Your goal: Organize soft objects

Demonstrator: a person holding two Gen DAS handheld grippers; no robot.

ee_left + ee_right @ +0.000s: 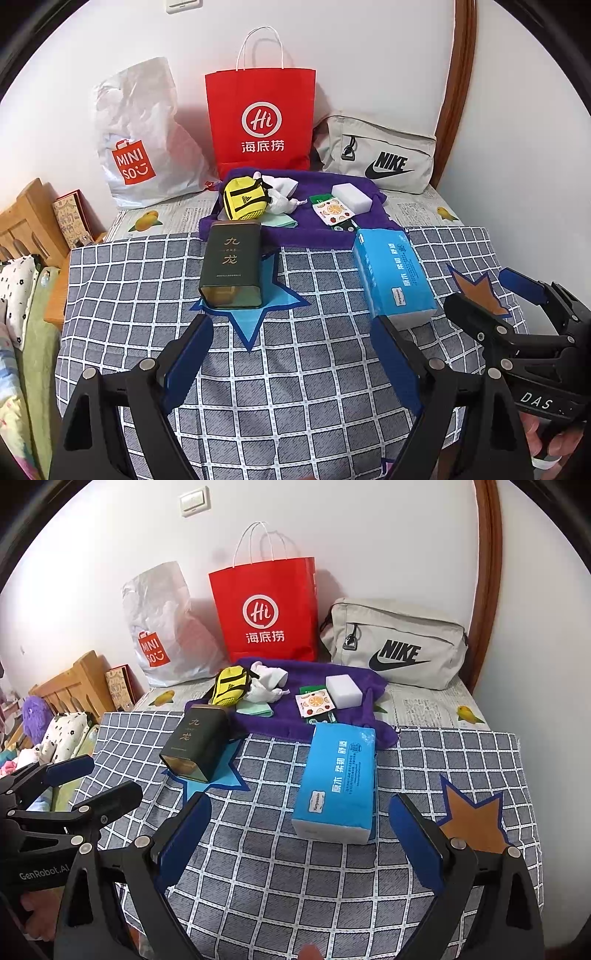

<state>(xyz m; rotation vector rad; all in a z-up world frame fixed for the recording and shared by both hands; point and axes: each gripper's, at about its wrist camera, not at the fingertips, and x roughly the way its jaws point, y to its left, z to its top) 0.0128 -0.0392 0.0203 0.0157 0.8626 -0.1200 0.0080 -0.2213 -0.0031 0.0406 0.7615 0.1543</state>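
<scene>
The blue tissue pack (338, 781) is judged to be the soft thing nearest to hand, and the coming move is taken to turn on how it lies from each tool. In the right wrist view it is found almost dead ahead of the right gripper (299, 830), at about twelve o'clock and just beyond the gap between the blue pads, its long axis running away from the tool toward one o'clock, its short white end turned to the jaws. In the left wrist view the same pack is seen at about one o'clock from the left gripper (291, 350), near the right pad, with its long axis slanted toward eleven o'clock. The right hand is therefore judged the nearer and better lined up. Both tools are seen with jaws spread wide and nothing between them; each is pitched down toward the checked cloth (295, 878) and held clear of it. The dark tin (231, 266) lies at eleven o'clock from the left gripper on a blue star. Farther on, at twelve o'clock, the other soft things are gathered on a purple towel (332, 723): a yellow pouch (229, 686), crumpled white cloth (267, 685) and a white sponge block (343, 690). Behind them stand a red paper bag (267, 609), a white plastic bag (166, 627) and a grey zip bag (395, 642), any of which could serve as the destination; which cannot be told.
</scene>
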